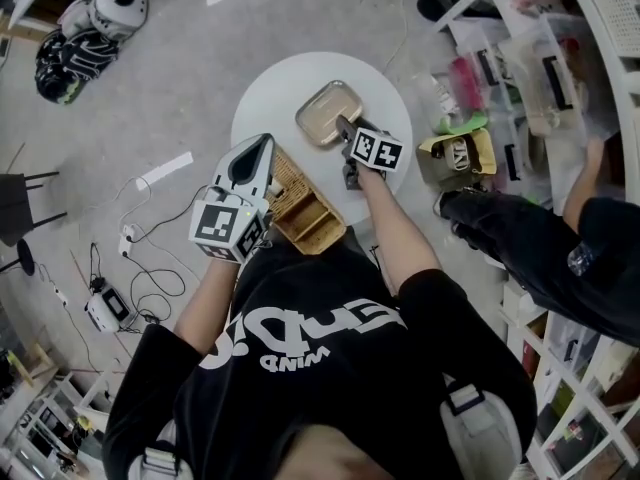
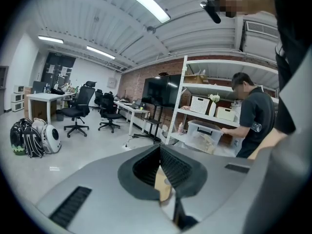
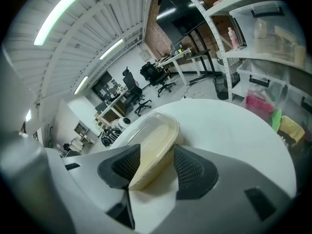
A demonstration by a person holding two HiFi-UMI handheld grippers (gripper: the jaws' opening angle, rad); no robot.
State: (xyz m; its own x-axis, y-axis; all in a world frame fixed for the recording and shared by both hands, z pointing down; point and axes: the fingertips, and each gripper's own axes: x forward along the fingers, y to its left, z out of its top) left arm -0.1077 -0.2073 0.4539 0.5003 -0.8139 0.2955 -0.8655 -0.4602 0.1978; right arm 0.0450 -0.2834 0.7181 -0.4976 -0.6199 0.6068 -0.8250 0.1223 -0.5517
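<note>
— Right gripper view: the right gripper (image 3: 157, 152) is straddling the beige container's (image 3: 155, 128) near end, jaws standing apart.
— Its long axis is running straight ahead on the tabletop (image 3: 234, 130). The left gripper (image 2: 160, 150), jaws closed, is hovering farther off.

R tool (image 3: 157, 156) | jaws apart, beige container (image 3: 155, 130) end betw. them | on white rnd tbl (image 3: 231, 130)
</note>
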